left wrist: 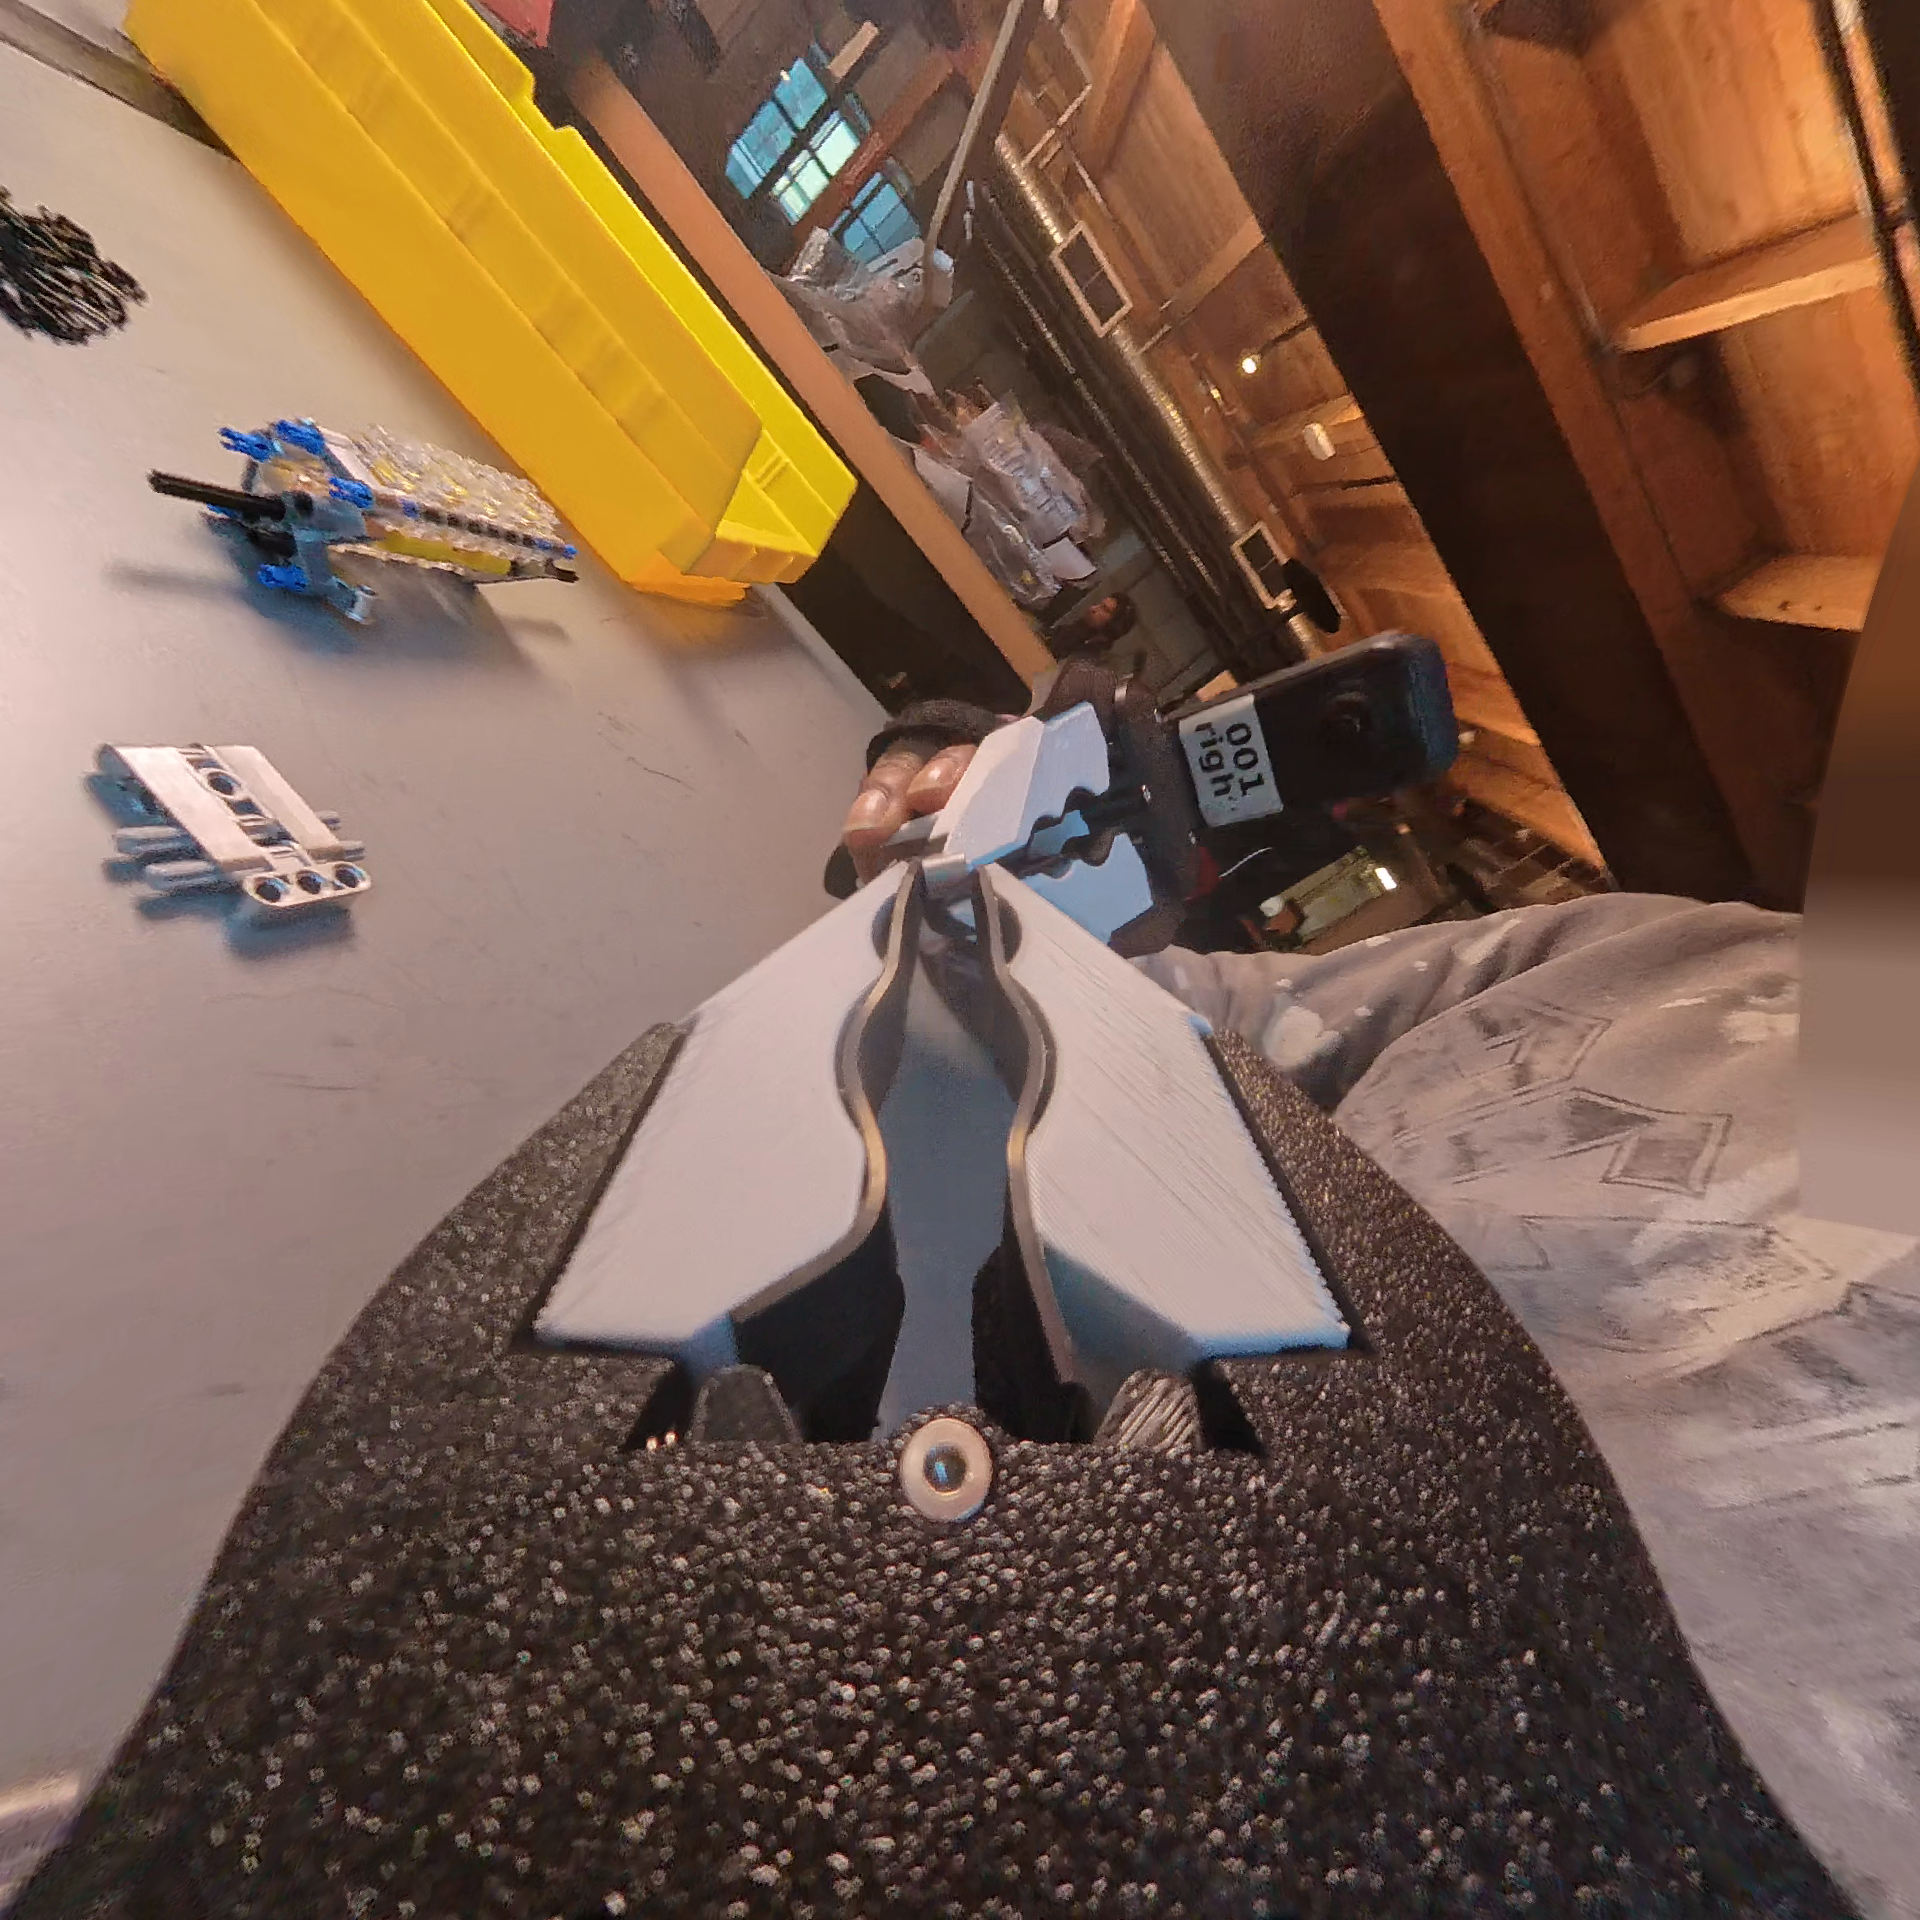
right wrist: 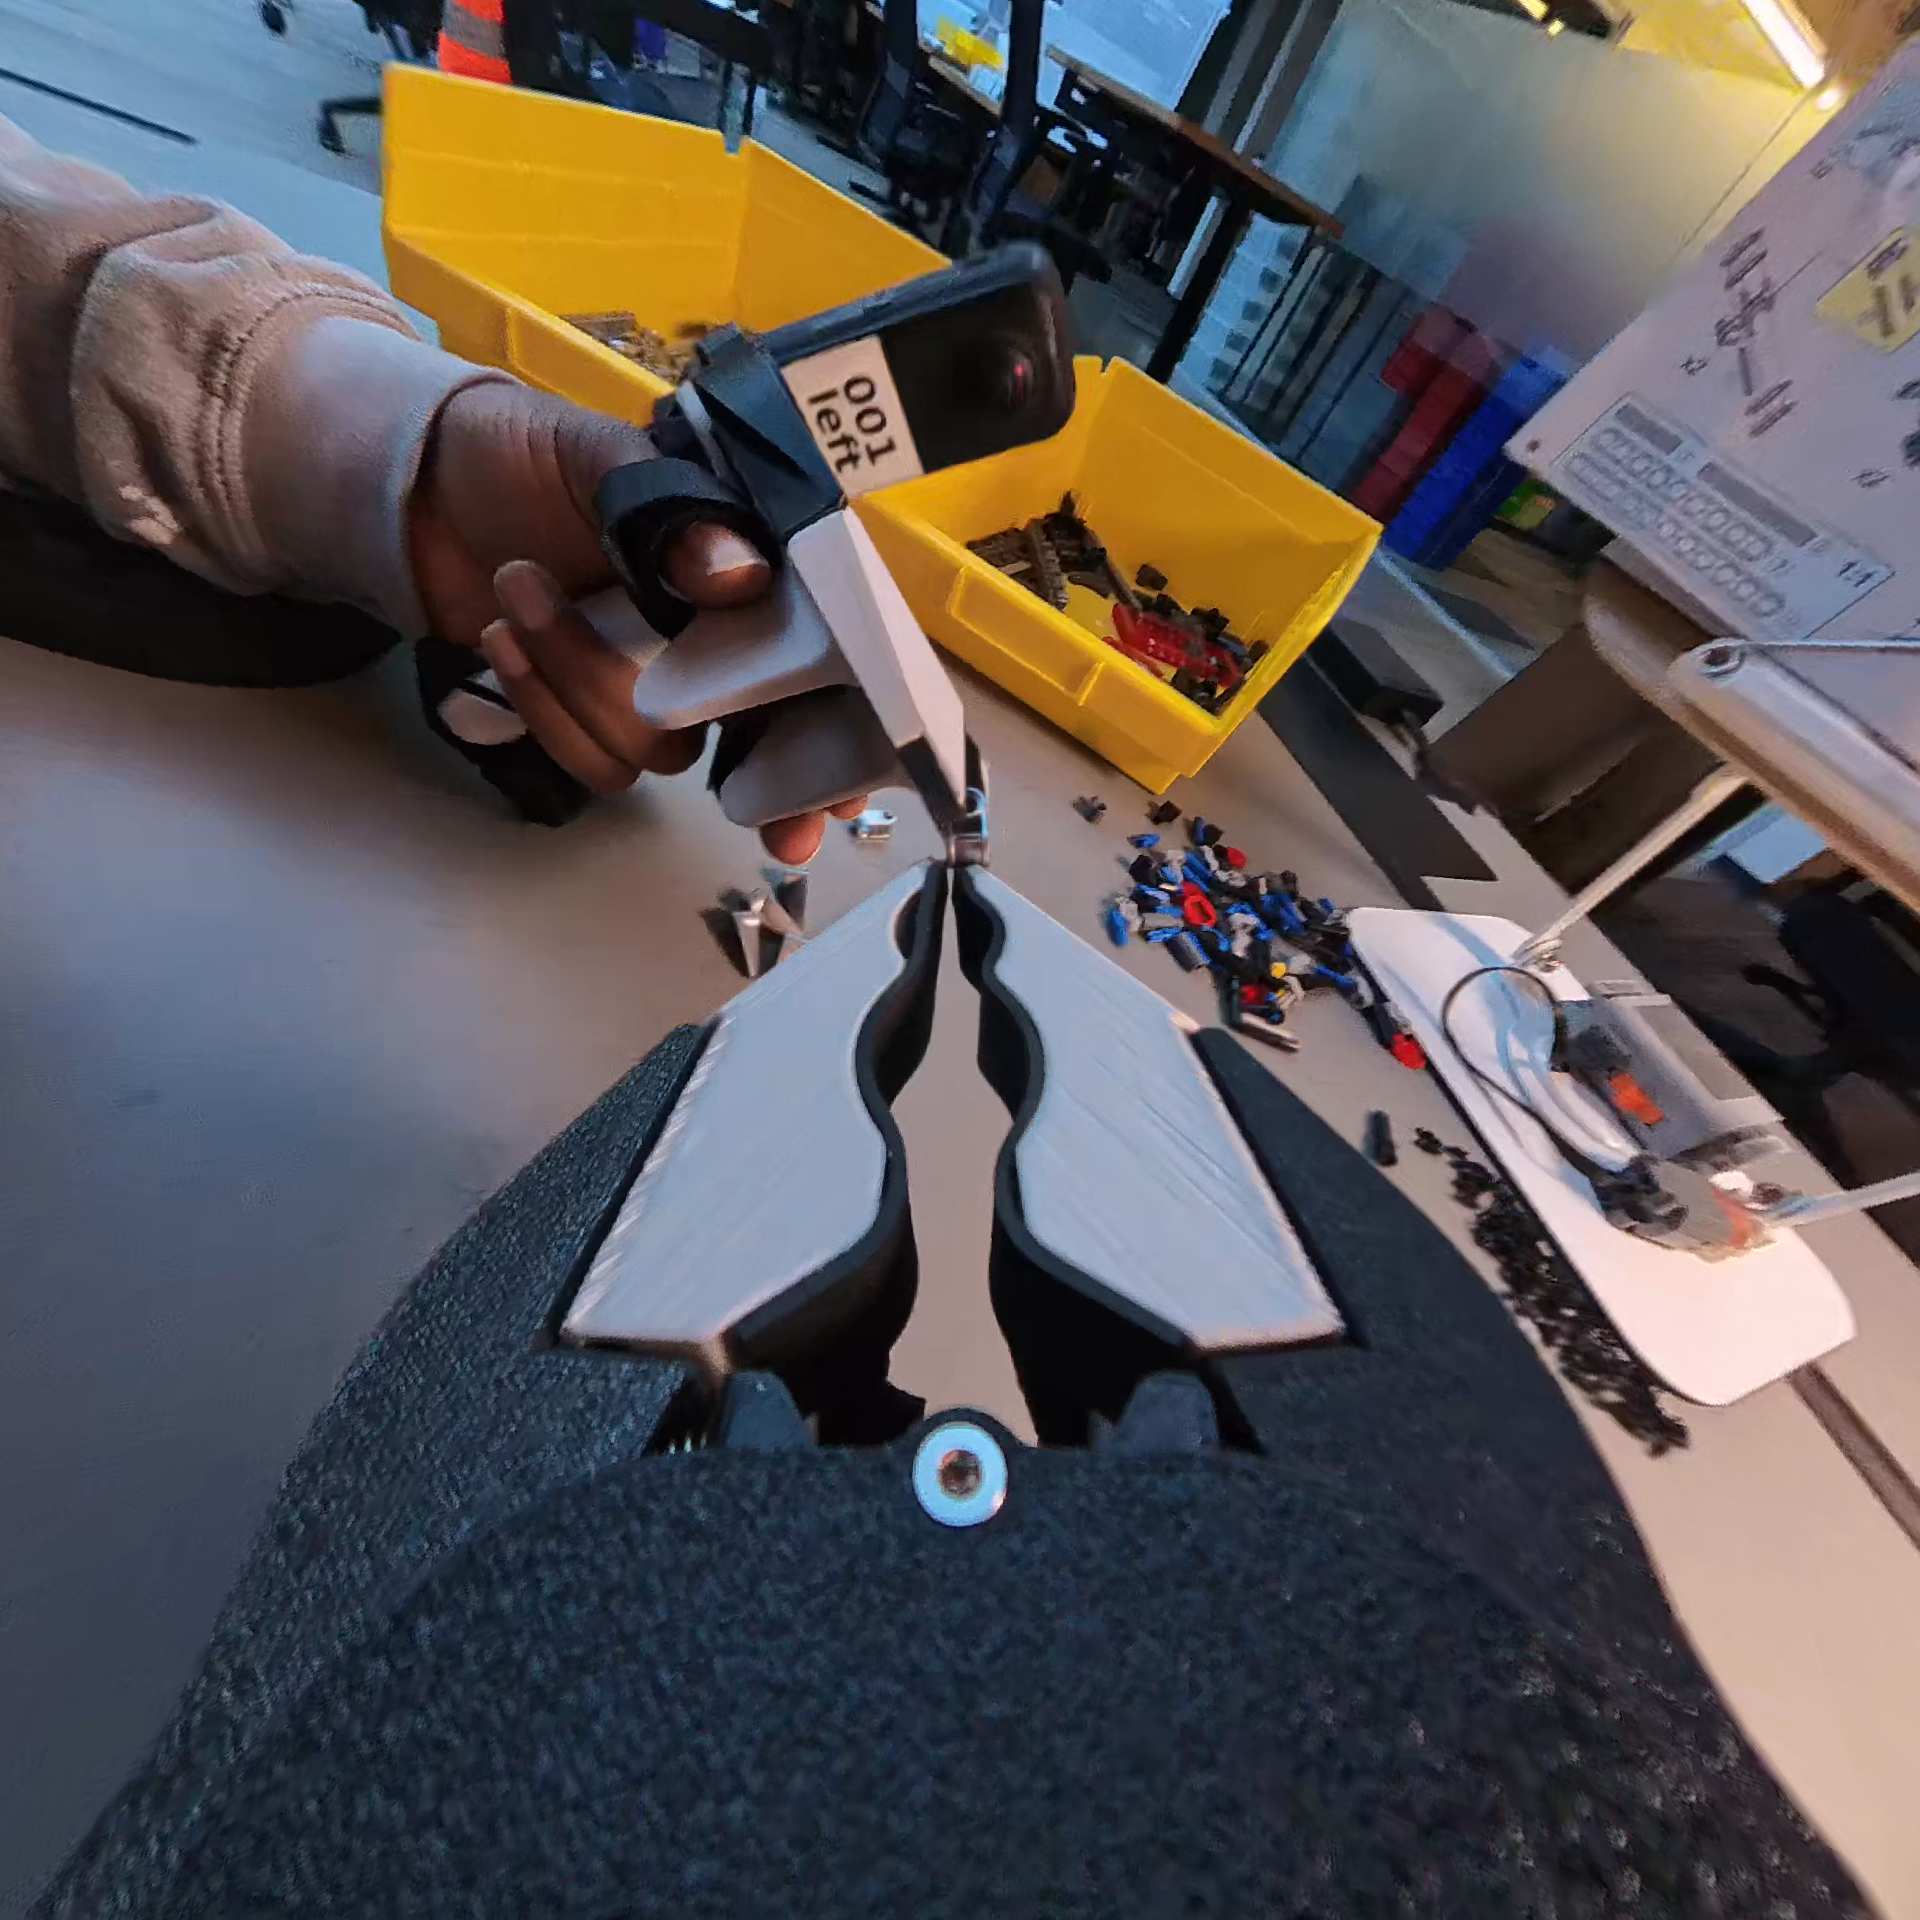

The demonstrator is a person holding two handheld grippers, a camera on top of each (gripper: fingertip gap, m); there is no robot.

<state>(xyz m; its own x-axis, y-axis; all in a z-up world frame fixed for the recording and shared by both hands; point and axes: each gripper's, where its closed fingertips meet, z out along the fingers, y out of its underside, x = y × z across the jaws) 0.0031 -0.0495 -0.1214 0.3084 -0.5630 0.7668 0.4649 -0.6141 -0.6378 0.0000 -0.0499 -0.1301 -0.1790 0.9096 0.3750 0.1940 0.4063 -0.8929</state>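
The fingers (left wrist: 727,1132) of the left gripper (left wrist: 943,896) are drawn in until only a narrow gap remains at the tips. Across that gap they clamp a small grey piece (left wrist: 943,871). The piece is held in the air above the table (left wrist: 540,987), touching nothing below it.

The right gripper (right wrist: 951,878) meets the same piece from the opposite side. Its fingers are closed to a hairline slit and appear to pinch the near end of the piece. The exact contact is too small to confirm.

Handling, as judged from the pictures:
- The piece looks light and rigid, with smooth faces.
- Being so small, it is likely to twist or slip out under an uneven squeeze.
- The best hold is across its flat sides, close to the middle, with the fingertips square to it.

Surroundings:
- Two yellow bins (right wrist: 1132,665) stand at the far edge of the table, with dark parts inside.
- A loose pile of small coloured parts (right wrist: 1226,925) lies to the right of the grippers.
- A white board (right wrist: 1714,1340) carrying a wired assembly lies farther right.
- A grey beam assembly (left wrist: 234,821) and a blue and clear assembly (left wrist: 384,509) rest on the table, well apart from the grippers
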